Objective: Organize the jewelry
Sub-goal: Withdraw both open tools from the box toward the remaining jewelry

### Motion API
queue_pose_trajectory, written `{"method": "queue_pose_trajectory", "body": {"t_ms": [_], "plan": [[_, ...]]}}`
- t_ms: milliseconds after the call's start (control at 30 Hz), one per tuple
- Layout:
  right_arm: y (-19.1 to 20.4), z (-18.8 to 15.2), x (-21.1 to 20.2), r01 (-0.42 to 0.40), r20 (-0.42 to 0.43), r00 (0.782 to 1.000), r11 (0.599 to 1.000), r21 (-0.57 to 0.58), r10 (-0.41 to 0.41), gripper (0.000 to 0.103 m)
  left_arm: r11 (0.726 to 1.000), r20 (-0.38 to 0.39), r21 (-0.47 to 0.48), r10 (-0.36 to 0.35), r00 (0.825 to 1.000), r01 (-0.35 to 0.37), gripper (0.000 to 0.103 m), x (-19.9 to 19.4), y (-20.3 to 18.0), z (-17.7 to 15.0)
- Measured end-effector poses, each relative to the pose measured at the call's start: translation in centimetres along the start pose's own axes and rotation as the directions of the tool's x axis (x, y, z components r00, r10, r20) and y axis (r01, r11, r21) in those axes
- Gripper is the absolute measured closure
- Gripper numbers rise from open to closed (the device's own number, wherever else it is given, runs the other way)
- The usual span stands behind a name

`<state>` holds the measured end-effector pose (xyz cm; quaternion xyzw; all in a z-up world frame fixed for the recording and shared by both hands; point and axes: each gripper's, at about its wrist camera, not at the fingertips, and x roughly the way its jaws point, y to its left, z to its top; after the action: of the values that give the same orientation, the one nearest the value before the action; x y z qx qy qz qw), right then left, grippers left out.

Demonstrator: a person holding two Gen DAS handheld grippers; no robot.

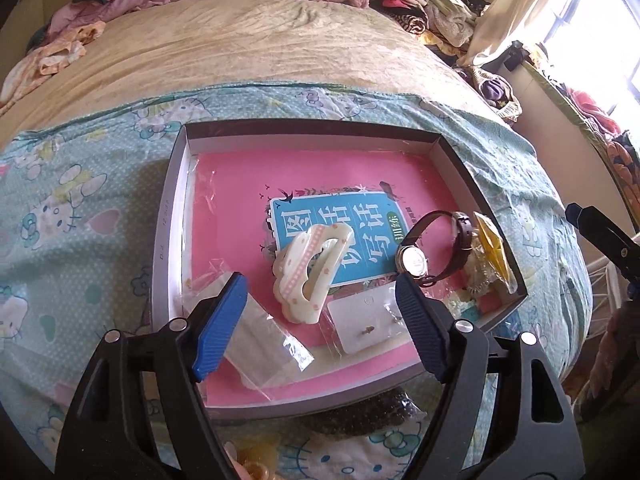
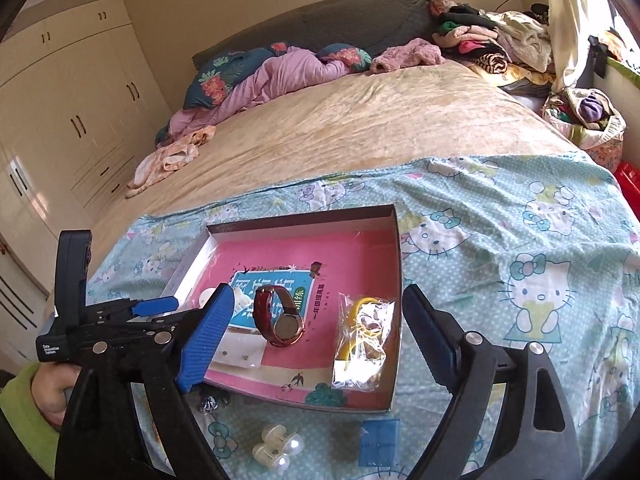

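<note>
A shallow box (image 1: 170,200) (image 2: 394,272) with a pink book in it lies on the Hello Kitty sheet. In it are a cream hair claw (image 1: 308,272), a brown-strap watch (image 1: 416,260) (image 2: 282,318), an earring card in plastic (image 1: 368,322) (image 2: 240,354) and a yellow item in a clear bag (image 1: 494,252) (image 2: 362,340). My left gripper (image 1: 320,328) is open and empty over the box's near edge. My right gripper (image 2: 316,344) is open and empty above the box's near right part. The left gripper also shows in the right wrist view (image 2: 156,306).
On the sheet in front of the box lie a pearl hair clip (image 2: 276,448), a blue square box (image 2: 380,442) and a dark beaded item (image 1: 360,412). Clothes are piled at the bed's head (image 2: 480,40). Wardrobes (image 2: 60,120) stand left.
</note>
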<state>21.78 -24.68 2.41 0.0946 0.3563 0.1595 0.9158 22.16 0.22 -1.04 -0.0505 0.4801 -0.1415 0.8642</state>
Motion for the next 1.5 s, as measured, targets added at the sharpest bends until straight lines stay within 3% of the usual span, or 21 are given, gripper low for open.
{"method": "queue_pose_trajectory", "body": {"t_ms": [167, 267, 900, 1500], "plan": [[0.6, 0.0, -2.7, 0.022, 0.064, 0.998, 1.0, 0.007, -0.023, 0.016, 1.0, 0.044, 0.023, -0.006, 0.999, 0.005, 0.028, -2.6, -0.5, 0.2], [1.3, 0.0, -4.3, 0.031, 0.093, 0.995, 1.0, -0.006, -0.03, 0.014, 1.0, 0.072, 0.027, 0.0, 0.997, -0.002, 0.014, -4.1, -0.6, 0.1], [2.9, -2.5, -11.5, 0.033, 0.205, 0.978, 0.999, -0.008, -0.03, 0.01, 1.0, 0.203, 0.015, 0.018, 0.979, -0.021, 0.01, -12.3, -1.6, -3.2], [1.6, -6.1, -12.6, 0.036, 0.183, 0.983, 0.999, -0.01, -0.034, 0.009, 0.995, 0.214, 0.072, 0.046, 0.976, -0.063, 0.01, -12.1, -4.7, -7.7]]}}
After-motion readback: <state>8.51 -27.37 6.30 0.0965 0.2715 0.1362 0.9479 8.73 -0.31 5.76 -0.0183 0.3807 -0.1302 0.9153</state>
